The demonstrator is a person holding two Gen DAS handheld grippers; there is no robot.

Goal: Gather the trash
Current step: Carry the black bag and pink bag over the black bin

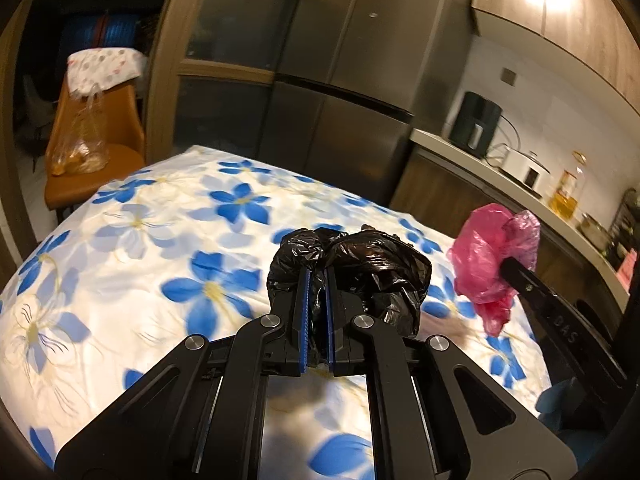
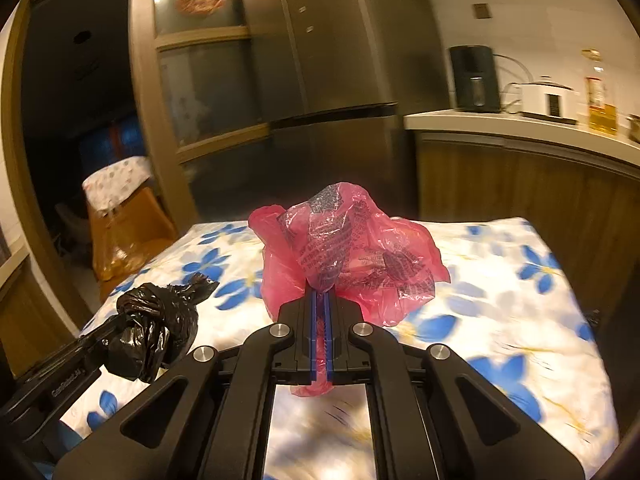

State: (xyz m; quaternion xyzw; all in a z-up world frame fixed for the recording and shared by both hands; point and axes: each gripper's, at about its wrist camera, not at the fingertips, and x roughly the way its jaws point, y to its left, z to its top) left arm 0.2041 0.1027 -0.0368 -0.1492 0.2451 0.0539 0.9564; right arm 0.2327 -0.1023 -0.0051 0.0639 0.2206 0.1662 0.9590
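A crumpled black plastic bag [image 1: 360, 268] is pinched in my left gripper [image 1: 316, 276], which is shut on it and holds it above the table. The same black plastic bag [image 2: 156, 328] shows at the lower left of the right wrist view, on the end of the left gripper. My right gripper [image 2: 321, 300] is shut on a crumpled pink plastic bag [image 2: 344, 248] with black print, lifted off the cloth. That pink plastic bag [image 1: 492, 256] hangs at the right of the left wrist view. Both bags hover over the flower-patterned tablecloth [image 1: 160, 240].
An orange chair [image 1: 100, 152] with a clear bag of goods stands beyond the table's far left corner. A tall steel fridge [image 1: 344, 80] is behind the table. The counter [image 2: 520, 124] at right carries a black appliance, a white cooker and an oil bottle.
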